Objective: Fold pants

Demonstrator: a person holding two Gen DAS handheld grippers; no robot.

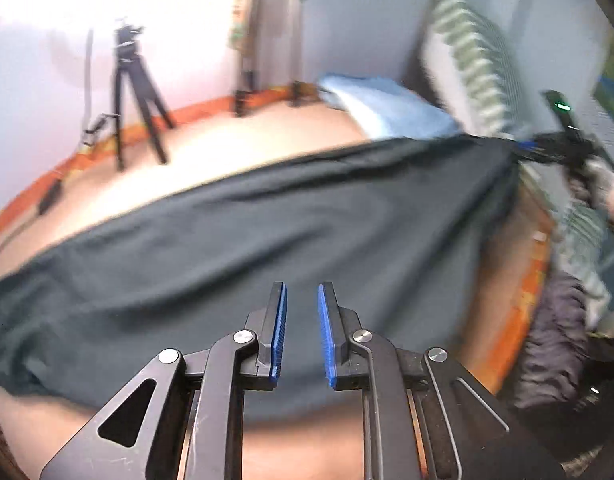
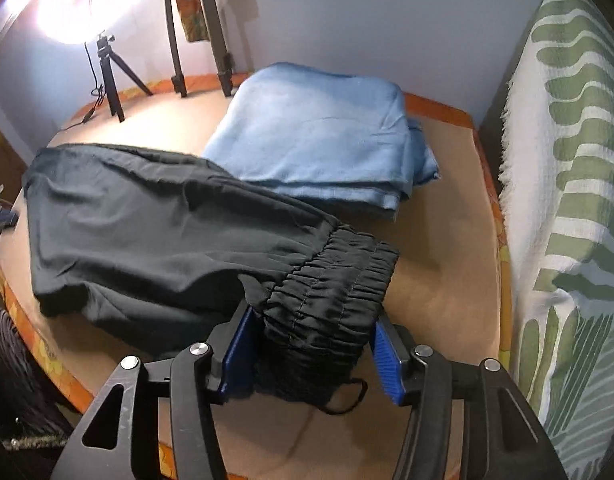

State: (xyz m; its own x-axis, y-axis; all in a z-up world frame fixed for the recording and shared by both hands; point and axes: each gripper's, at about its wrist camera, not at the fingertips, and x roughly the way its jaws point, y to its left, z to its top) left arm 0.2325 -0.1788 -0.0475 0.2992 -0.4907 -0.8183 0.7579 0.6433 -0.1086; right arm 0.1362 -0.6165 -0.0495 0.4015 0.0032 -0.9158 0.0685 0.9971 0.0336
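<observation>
Pants of dark, thin black fabric (image 2: pixel 155 232) lie spread across the tan tabletop with an orange patterned edge (image 2: pixel 435 280), reaching from nine o'clock toward the centre in the right wrist view. Their gathered elastic waistband (image 2: pixel 331 284) sits between the blue pads of the right gripper (image 2: pixel 313 346), whose jaws stand apart; whether the pads press the cloth I cannot tell. At twelve o'clock from the waistband rests a folded light-blue cloth (image 2: pixel 319 132). In the left wrist view the left gripper (image 1: pixel 302 332) hangs over the pants (image 1: pixel 243 240) at six o'clock, jaws narrowly parted, gripping nothing.
</observation>
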